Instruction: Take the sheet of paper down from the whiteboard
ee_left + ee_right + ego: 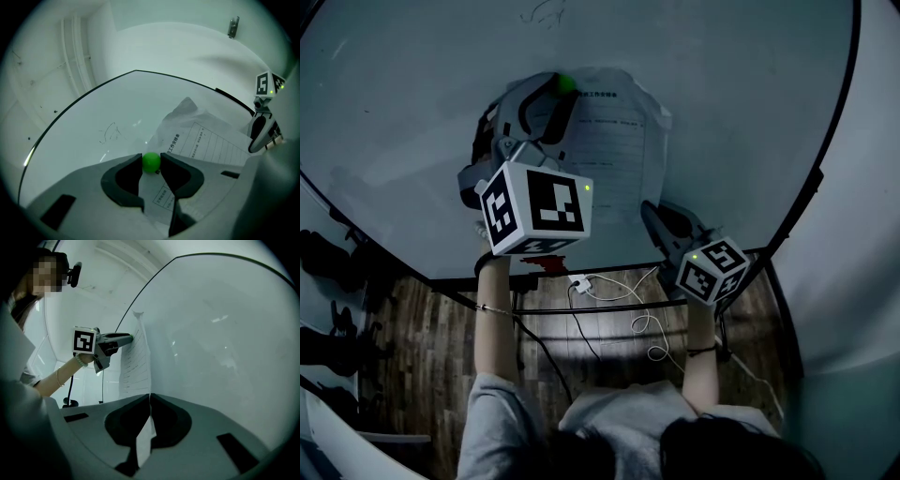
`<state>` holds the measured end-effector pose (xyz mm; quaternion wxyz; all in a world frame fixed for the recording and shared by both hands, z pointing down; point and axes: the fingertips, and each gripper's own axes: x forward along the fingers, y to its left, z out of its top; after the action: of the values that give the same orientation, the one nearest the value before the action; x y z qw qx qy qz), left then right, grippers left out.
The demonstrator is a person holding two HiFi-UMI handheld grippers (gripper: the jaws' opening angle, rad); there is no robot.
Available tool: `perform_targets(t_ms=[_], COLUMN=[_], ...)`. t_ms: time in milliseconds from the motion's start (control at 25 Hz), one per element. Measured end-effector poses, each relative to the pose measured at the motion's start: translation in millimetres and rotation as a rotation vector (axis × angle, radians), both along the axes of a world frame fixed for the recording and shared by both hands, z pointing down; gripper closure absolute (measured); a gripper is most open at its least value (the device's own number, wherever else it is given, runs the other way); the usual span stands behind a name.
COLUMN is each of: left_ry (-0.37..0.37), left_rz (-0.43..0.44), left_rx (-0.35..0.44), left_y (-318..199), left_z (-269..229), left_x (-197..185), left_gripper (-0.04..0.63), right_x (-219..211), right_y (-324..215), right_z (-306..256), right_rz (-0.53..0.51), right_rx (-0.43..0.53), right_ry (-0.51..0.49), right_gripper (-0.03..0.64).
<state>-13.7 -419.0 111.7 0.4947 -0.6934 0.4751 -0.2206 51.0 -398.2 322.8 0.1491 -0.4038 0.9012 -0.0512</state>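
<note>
Below the whiteboard [412, 112] lies a wood floor [441, 347] with white cables [619, 291] and a small white adapter [579, 283]. Dark shapes at the far left edge [323, 253] are too dim to name. A faint scribble [108, 132] marks the board up and left of the paper [619, 141], which hangs near the board's middle, creased, and is the only thing on the board near the grippers. In the head view the left gripper [562, 89] and its marker cube cover the paper's upper left part. The print on the sheet is too small to read. From the right gripper view the paper [136, 362] is seen nearly edge-on, so its face is mostly lost. Whether the sheet's top corner is pinned flat or lifting cannot be told. The left gripper [151, 157] is at the paper's top edge, its jaws closed on a small green ball [151, 162] that sits against the sheet, one pad on each side of it. The paper [211, 140] spreads down and to the right from there. The right gripper [150, 397] is at the sheet's lower right edge, well apart from the left one. Its jaws are clamped together on the paper's edge, and a strip of the sheet runs back between the pads. In the head view that gripper [649, 211] meets the sheet's bottom right corner from below.
</note>
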Motion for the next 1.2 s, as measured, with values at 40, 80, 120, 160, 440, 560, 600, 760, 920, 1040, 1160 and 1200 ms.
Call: perform_targets(t_ms=[40, 80, 120, 160, 440, 560, 600, 760, 920, 1040, 1160, 1200], left_ry=[0.001, 0.002, 0.004, 0.006, 0.008, 0.004, 0.003, 0.003, 0.003, 0.004, 0.005, 0.006], left_rz=[0.001, 0.001, 0.002, 0.001, 0.001, 0.001, 0.002, 0.001, 0.000, -0.001, -0.002, -0.002], left_rx=[-0.001, -0.002, -0.002, -0.001, -0.006, -0.012, -0.012, -0.015, -0.016, -0.018, -0.020, -0.021], left_y=[0, 0, 0, 0, -2, -3, -3, -2, -1, -1, -2, -2], left_z=[0, 0, 0, 0, 1, 2, 2, 2, 3, 3, 4, 4], left_x=[0, 0, -1, -1, -2, -3, -3, -2, -1, -1, -3, -3], left_gripper=[0.477, 0.477, 0.477, 0.477, 0.477, 0.477, 0.477, 0.477, 0.477, 0.477, 0.477, 0.477], right_x=[1, 1, 1, 1, 2, 4, 4, 7, 8, 10, 11, 12], right_y=[0, 0, 0, 1, 2, 2, 3, 4, 7, 8, 8, 8], right_z=[0, 0, 0, -1, 0, 1, 1, 2, 2, 4, 6, 7], right_rz=[-0.001, -0.003, -0.006, -0.009, -0.016, -0.011, -0.010, -0.002, 0.000, 0.002, 0.005, 0.006], right_rx=[-0.002, -0.004, -0.005, -0.006, -0.018, -0.025, -0.026, -0.032, -0.036, -0.041, -0.048, -0.051], right_ry=[-0.011, -0.020, -0.026, -0.030, -0.071, -0.079, -0.082, -0.087, -0.093, -0.099, -0.103, -0.105], right_gripper=[0.616, 0.615, 0.616, 0.615, 0.617, 0.615, 0.617, 0.617, 0.616, 0.616, 0.617, 0.617])
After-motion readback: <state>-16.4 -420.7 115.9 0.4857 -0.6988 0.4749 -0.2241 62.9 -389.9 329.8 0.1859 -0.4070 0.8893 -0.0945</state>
